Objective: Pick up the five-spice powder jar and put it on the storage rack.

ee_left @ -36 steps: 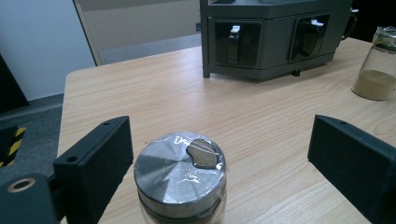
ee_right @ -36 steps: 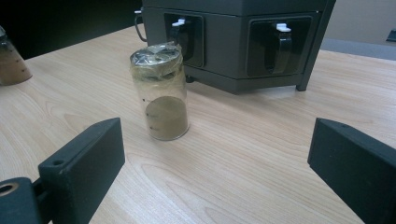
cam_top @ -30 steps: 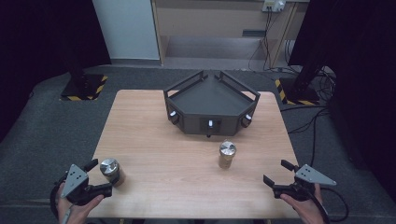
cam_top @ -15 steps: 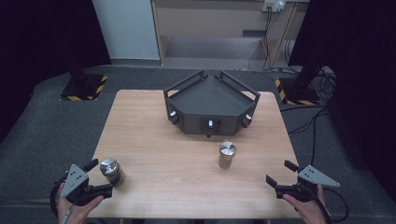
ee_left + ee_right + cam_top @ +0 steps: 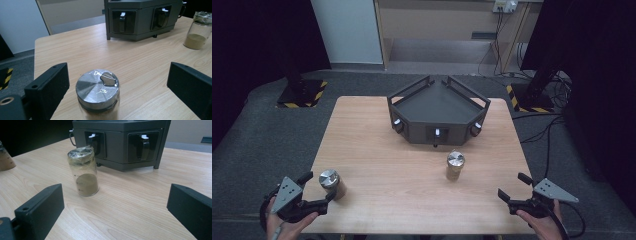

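**A:** High view worry: left gripper (image 5: pixel 314 192) is spread wide around the near jar (image 5: pixel 331 183), which sits by the surface (image 5: pixel 377 150) front-left edge. A sloppy close could tip it off.

**B:** Yeah. Right gripper (image 5: pixel 512 189) hangs released too, holding nothing; second jar (image 5: pixel 455 165) stands mid-surface before the dark rack (image 5: pixel 437 107), plenty of room.

Left claw (image 5: pixel 314 191) low at the near-left corner, jaws spread wide, gripped by a hand (image 5: pixel 287 227). Right claw (image 5: pixel 513 187) near-right, likewise agape, held by the other hand (image 5: pixel 542 225).
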{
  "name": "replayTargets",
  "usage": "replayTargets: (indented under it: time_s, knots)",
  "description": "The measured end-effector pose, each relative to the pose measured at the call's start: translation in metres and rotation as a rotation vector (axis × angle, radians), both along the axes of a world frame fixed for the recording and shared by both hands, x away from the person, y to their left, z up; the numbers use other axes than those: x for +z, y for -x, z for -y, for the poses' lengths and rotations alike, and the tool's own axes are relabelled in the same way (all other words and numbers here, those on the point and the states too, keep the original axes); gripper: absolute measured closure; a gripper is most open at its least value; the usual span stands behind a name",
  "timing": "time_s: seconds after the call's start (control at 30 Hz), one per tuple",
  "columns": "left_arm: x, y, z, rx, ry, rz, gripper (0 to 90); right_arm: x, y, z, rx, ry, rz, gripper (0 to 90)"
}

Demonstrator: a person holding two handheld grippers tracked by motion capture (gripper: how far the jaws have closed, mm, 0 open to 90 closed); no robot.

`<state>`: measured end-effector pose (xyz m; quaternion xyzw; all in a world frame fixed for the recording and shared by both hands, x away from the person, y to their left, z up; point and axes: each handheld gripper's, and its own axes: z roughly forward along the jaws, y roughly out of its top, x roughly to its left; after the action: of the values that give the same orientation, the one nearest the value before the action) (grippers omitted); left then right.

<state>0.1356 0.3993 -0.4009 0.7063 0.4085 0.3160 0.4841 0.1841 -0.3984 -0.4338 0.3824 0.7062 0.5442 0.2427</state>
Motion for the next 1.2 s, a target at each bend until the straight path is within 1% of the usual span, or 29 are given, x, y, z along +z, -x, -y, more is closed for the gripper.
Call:
replayTargets:
  time_s: [0.03,0.1,0.17,0.27,0.4,0.47,0.5,0.53,0.57,0.63,0.7,0.83,0.93,1.1,1.2]
  knots:
    - [0.002,0.001,-0.001,0.002,-0.007,-0.004,3.2,0.0,0.0,0.0,0.001,0.002,0.001,1.5]
    - [0.005,0.001,-0.005,0.0,-0.006,-0.012,3.1,0.0,0.002,0.001,-0.002,0.0,0.006,1.4]
    - [0.01,0.001,-0.008,-0.001,-0.019,-0.018,3.2,-0.001,0.002,0.002,-0.002,-0.001,0.013,1.3]
    - [0.018,0.0,-0.014,-0.017,-0.028,-0.035,2.8,0.0,0.002,0.003,0.005,0.004,0.017,1.3]
    - [0.029,-0.005,-0.023,-0.034,-0.013,-0.057,2.5,-0.001,0.001,0.004,0.011,0.004,0.019,1.3]
    - [0.033,-0.006,-0.027,-0.041,-0.008,-0.062,2.4,-0.001,0.0,0.003,0.014,0.005,0.015,1.4]
    - [0.036,-0.007,-0.028,-0.044,-0.01,-0.068,2.2,-0.001,0.0,0.003,0.017,0.005,0.016,1.4]
    - [0.036,-0.007,-0.028,-0.044,-0.01,-0.068,1.9,-0.001,0.0,0.003,0.018,0.004,0.015,1.4]
    - [0.042,-0.009,-0.032,-0.053,-0.01,-0.078,1.7,-0.001,-0.001,0.003,0.019,0.004,0.014,1.4]
    - [0.047,-0.011,-0.035,-0.064,-0.018,-0.079,1.8,-0.001,-0.002,0.003,0.025,0.001,0.01,1.7]
    - [0.051,-0.013,-0.039,-0.076,-0.016,-0.086,1.7,-0.001,-0.002,0.003,0.028,0.005,0.01,1.8]
    - [0.062,-0.019,-0.043,-0.091,-0.046,-0.111,1.8,-0.001,-0.003,0.002,0.03,0.002,0.009,1.8]
    - [0.066,-0.024,-0.047,-0.11,-0.07,-0.126,1.8,-0.001,-0.003,0.002,0.028,0.001,0.008,1.8]
    - [0.071,-0.037,-0.049,-0.123,-0.111,-0.186,1.8,-0.001,-0.003,0.002,0.03,0.003,0.007,2.0]
    - [0.073,-0.045,-0.052,-0.15,-0.127,-0.217,2.9,-0.001,-0.003,0.002,0.027,0.002,0.008,1.9]
